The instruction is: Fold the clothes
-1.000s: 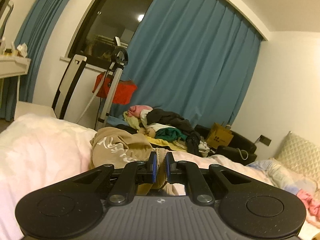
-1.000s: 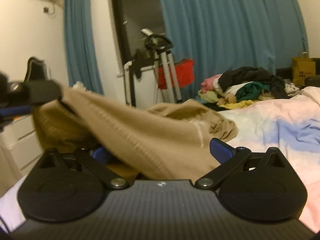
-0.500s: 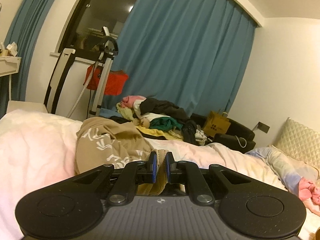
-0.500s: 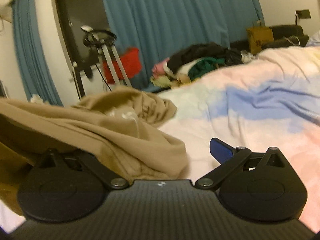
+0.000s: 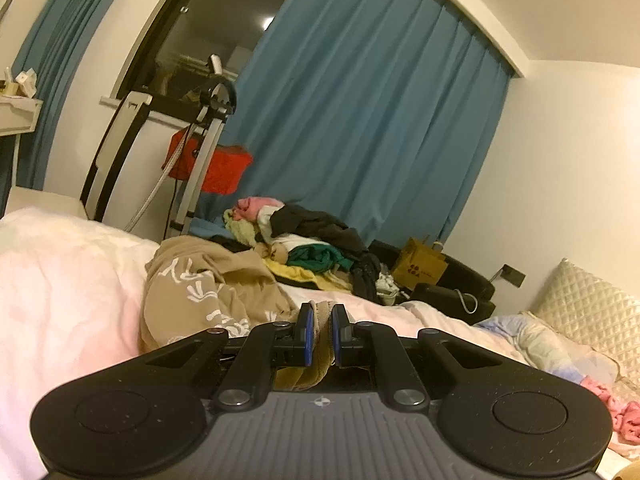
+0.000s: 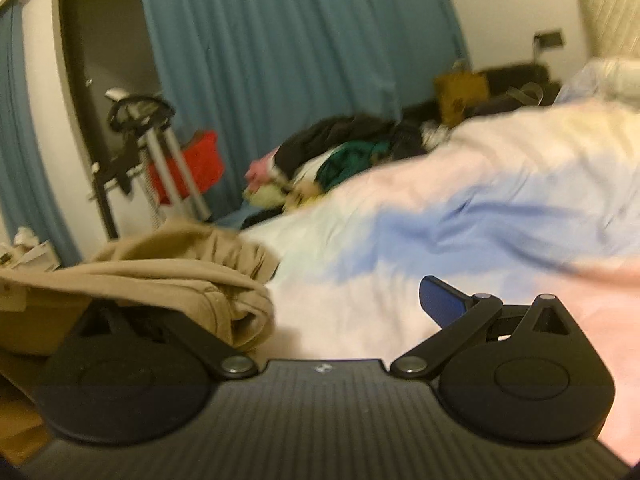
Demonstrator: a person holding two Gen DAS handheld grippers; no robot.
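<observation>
A tan garment with white lettering lies crumpled on the pale pink bed. My left gripper is shut on a fold of its tan cloth, which sticks up between the blue pads. In the blurred right wrist view the same tan garment lies bunched at the left and covers the left finger. My right gripper stands wide open. Its right fingertip hovers over bare bedding, with no cloth pressed between the pads.
A pile of mixed clothes sits at the far end of the bed. Behind it hang blue curtains. A tripod with a red bag stands at the left. A brown paper bag and a quilted pillow are at the right.
My right gripper has swung right and sunk, so the tan cloth that draped across it now covers only its left side. My left gripper has stayed shut on the cloth.
</observation>
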